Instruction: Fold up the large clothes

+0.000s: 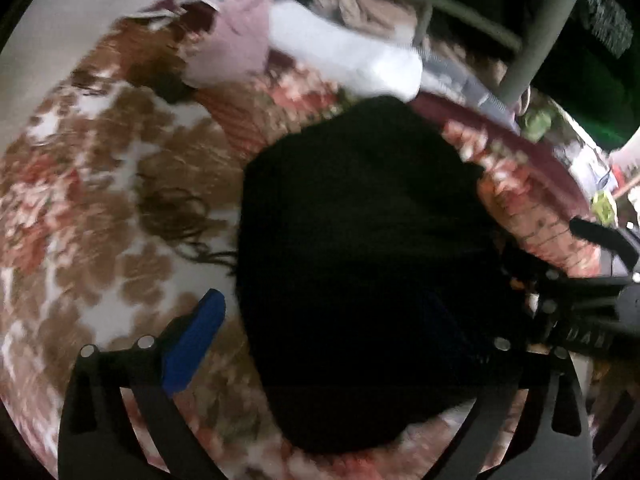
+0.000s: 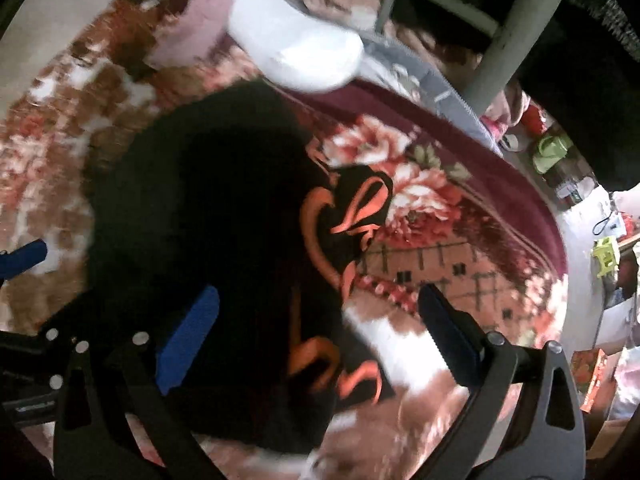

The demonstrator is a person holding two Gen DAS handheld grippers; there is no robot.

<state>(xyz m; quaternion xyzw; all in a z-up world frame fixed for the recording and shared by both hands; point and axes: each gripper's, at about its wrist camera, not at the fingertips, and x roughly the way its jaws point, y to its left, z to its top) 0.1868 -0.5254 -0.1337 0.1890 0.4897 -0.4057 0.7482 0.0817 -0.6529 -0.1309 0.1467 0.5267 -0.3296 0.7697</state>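
Note:
A black garment (image 1: 360, 240) with an orange print (image 2: 344, 216) lies in a compact heap on a floral blanket (image 1: 100, 184). In the left wrist view my left gripper (image 1: 320, 340) is open, its blue-padded fingers (image 1: 192, 344) wide apart over the near part of the garment; the right finger is dark against the cloth. In the right wrist view my right gripper (image 2: 320, 336) is open over the garment's printed edge, one finger (image 2: 188, 340) above the black cloth, the other (image 2: 448, 332) above the blanket. Both frames are blurred.
Folded white cloth (image 1: 348, 56) and pink cloth (image 1: 240, 40) lie beyond the garment. A grey metal frame post (image 1: 536, 40) stands at the back right. The blanket's maroon border (image 2: 460, 152) marks the bed edge; cluttered items (image 2: 552, 152) lie beyond it. The other gripper (image 1: 592, 312) shows at right.

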